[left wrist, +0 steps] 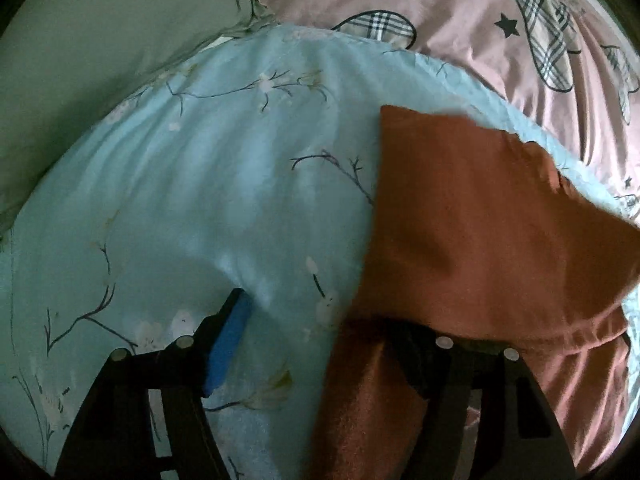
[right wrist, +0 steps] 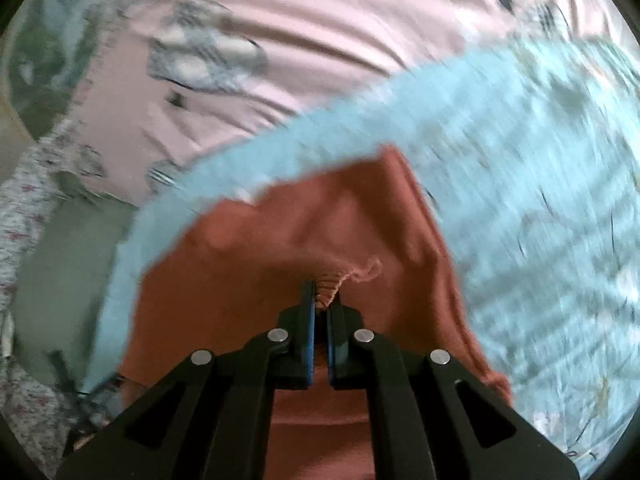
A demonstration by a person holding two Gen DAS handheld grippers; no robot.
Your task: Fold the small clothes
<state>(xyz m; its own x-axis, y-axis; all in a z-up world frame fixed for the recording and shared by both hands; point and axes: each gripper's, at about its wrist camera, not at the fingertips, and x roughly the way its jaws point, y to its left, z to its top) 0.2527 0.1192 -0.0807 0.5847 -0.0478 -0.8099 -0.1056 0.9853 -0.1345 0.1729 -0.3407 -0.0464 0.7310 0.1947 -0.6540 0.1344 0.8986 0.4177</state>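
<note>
The orange cloth (right wrist: 304,236) is lying on the blue flowery blanket (left wrist: 208,184), and it could slip.
The right gripper (right wrist: 322,312) is pinching only its ribbed edge; the left gripper (left wrist: 320,344) is spread wide, half under cloth, so a tug could pull it loose.

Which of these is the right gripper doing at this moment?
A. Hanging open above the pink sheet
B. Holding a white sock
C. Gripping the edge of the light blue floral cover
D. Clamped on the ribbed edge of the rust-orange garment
D: in the right wrist view the right gripper has its jaws nearly together on the ribbed hem of the rust-orange garment, which lies on the light blue floral cover.
</note>
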